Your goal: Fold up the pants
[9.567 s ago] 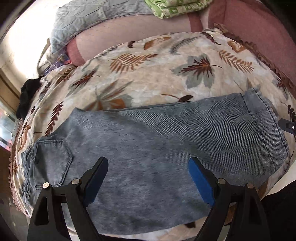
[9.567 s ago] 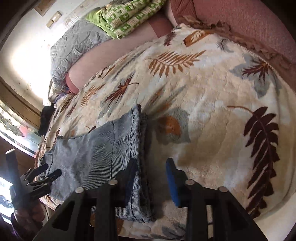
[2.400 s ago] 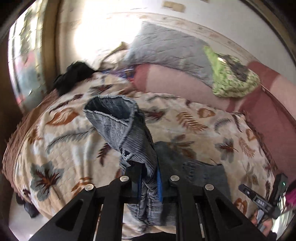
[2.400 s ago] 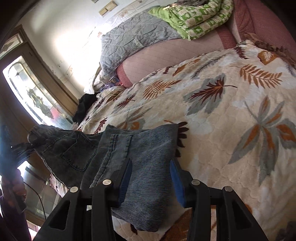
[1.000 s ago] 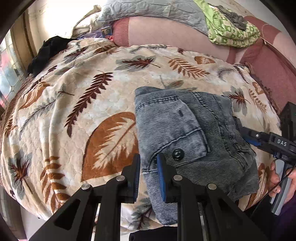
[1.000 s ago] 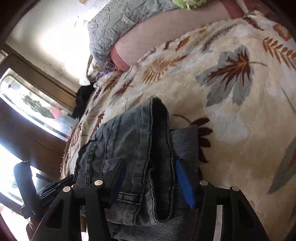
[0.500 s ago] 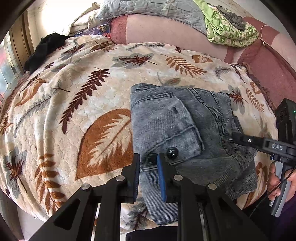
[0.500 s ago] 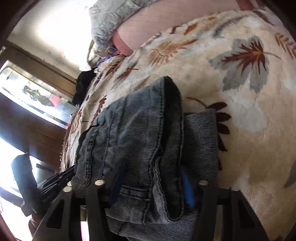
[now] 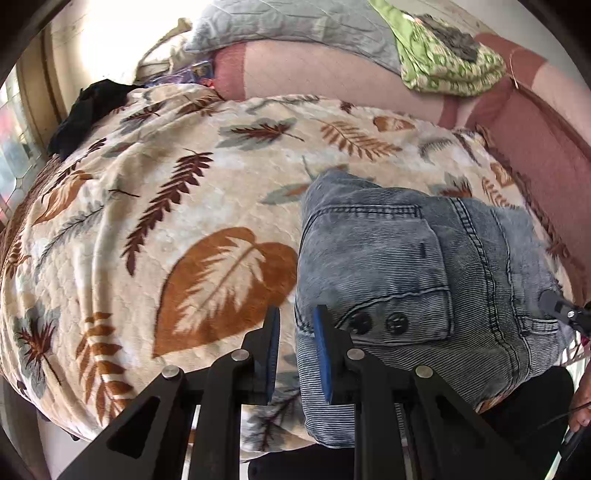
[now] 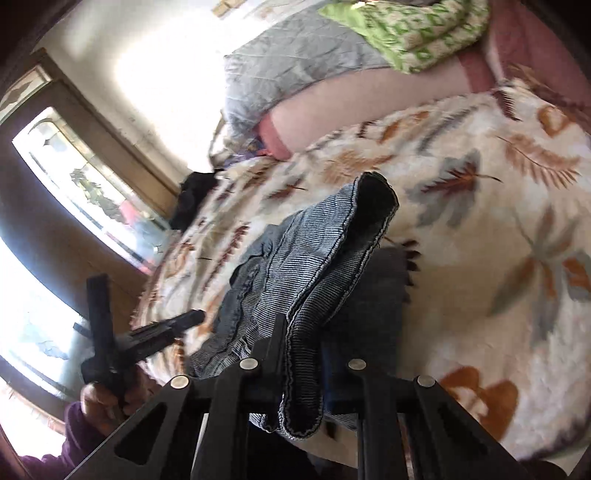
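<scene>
Folded grey denim pants point(image 9: 406, 266) on a leaf-print blanket point(image 9: 147, 221), toward its near right edge, back pocket with two dark buttons facing up. Left gripper point(image 9: 295, 343) nearly closed, blue pads a narrow gap apart, nothing pinched between them; poised just above the near left edge of the pants, left pad over bare blanket, right pad over denim. Right gripper point(image 10: 303, 354) clamped on a thick fold of the pants point(image 10: 317, 266), layered hem edges bunched between the pads and spilling below them, cloth raised off the blanket and rising away from the pads to an open cuff. Grey quilt point(image 9: 295, 26) and green bedding point(image 9: 450, 62) stacked behind.
</scene>
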